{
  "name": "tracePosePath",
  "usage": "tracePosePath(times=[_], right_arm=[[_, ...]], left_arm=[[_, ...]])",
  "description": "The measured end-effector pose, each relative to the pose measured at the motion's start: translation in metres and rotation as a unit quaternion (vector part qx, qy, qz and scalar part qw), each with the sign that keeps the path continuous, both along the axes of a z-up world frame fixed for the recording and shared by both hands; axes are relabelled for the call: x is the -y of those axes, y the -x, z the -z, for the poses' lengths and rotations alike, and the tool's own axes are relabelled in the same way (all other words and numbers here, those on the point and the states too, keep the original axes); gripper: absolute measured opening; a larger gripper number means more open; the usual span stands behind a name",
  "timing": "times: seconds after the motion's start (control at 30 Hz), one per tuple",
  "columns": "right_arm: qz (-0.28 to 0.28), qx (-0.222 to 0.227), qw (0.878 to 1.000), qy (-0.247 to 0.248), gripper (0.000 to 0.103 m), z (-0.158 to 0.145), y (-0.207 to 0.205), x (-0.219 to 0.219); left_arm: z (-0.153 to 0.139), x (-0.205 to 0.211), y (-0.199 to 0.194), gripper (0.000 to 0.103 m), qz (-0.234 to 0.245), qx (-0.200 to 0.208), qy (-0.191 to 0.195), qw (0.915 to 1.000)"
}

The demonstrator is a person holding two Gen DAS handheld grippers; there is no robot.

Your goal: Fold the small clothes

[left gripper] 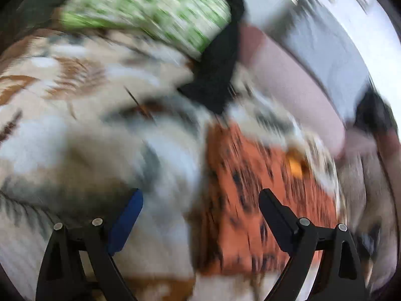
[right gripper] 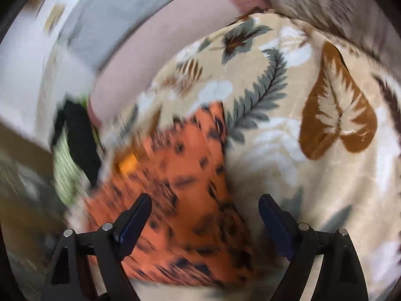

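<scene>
An orange garment with dark spots (left gripper: 253,200) lies flat on a beige leaf-print blanket (left gripper: 75,95); it also shows in the right wrist view (right gripper: 180,190). My left gripper (left gripper: 200,200) is open and empty, above the garment's left edge. My right gripper (right gripper: 205,205) is open and empty, over the garment's right part. A green-patterned cloth (left gripper: 150,12) and a black cloth (left gripper: 218,67) lie beyond the garment. Both views are blurred by motion.
The leaf-print blanket (right gripper: 313,125) stretches to the right of the garment. A pinkish bed edge (right gripper: 155,50) and a grey floor (right gripper: 112,7) lie past it. The green cloth (right gripper: 64,173) and black cloth (right gripper: 80,138) sit at the left.
</scene>
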State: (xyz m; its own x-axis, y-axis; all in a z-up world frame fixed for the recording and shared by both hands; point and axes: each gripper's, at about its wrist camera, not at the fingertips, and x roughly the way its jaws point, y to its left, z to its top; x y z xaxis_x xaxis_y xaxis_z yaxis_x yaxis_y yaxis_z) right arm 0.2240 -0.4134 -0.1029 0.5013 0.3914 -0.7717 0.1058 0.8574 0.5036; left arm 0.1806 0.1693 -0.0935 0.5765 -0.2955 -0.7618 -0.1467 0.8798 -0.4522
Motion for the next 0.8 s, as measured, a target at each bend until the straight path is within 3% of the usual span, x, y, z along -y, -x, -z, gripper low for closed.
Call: tracePosePath(times=[0.1, 0.17, 0.2, 0.23, 0.27, 0.3, 0.37, 0.43, 0.53, 0.6, 0.67, 0.7, 0.77, 0.8], right_arm=[[-0.037, -0.018, 0.999, 0.010, 0.089, 0.015, -0.010, -0.014], [-0.062, -0.078, 0.995, 0.003, 0.083, 0.040, -0.025, -0.028], [-0.061, -0.083, 0.994, 0.022, 0.076, 0.041, -0.027, -0.034], [-0.069, -0.082, 0.994, 0.030, 0.060, 0.038, -0.027, -0.039], [-0.074, -0.090, 0.993, 0.004, 0.038, 0.034, -0.027, -0.041], [-0.075, -0.092, 0.993, -0.010, 0.019, 0.028, -0.027, -0.041], [-0.077, -0.082, 0.994, 0.000, 0.018, 0.009, -0.025, -0.043], [-0.069, -0.062, 0.996, -0.014, 0.018, -0.018, -0.015, -0.042], [-0.077, -0.024, 0.997, -0.019, 0.017, -0.063, 0.011, -0.045], [-0.081, -0.009, 0.996, -0.021, 0.018, -0.086, 0.043, -0.047], [-0.075, -0.014, 0.997, -0.030, 0.018, -0.089, 0.083, -0.044], [-0.072, -0.026, 0.997, -0.027, 0.021, -0.079, 0.098, -0.042], [-0.078, -0.063, 0.995, -0.015, 0.036, -0.032, 0.123, -0.043], [-0.085, -0.108, 0.990, -0.012, 0.073, -0.001, 0.131, -0.043]], left_arm=[[0.025, 0.037, -0.005, 0.093, 0.072, -0.033, -0.036, 0.9962], [0.041, 0.050, -0.013, 0.087, 0.083, -0.063, -0.065, 0.9925], [0.040, 0.057, -0.016, 0.074, 0.077, -0.059, -0.097, 0.9906], [0.036, 0.063, -0.021, 0.034, 0.082, -0.065, -0.124, 0.9868], [0.030, 0.062, -0.024, 0.010, 0.087, -0.068, -0.108, 0.9879], [0.020, 0.059, -0.027, 0.010, 0.086, -0.071, -0.070, 0.9913], [-0.009, 0.057, -0.022, 0.010, 0.077, -0.036, -0.084, 0.9928], [-0.040, 0.058, -0.007, 0.010, 0.079, -0.008, -0.069, 0.9944], [-0.076, 0.060, 0.038, 0.010, 0.092, 0.028, -0.089, 0.9914], [-0.078, 0.056, 0.071, 0.011, 0.091, 0.025, -0.080, 0.9924], [-0.056, 0.050, 0.102, 0.017, 0.094, -0.005, -0.075, 0.9927], [-0.037, 0.051, 0.110, 0.020, 0.103, -0.023, -0.074, 0.9917], [0.012, 0.045, 0.120, 0.038, 0.096, -0.078, -0.082, 0.9889], [0.028, 0.041, 0.119, 0.039, 0.095, -0.100, -0.083, 0.9870]])
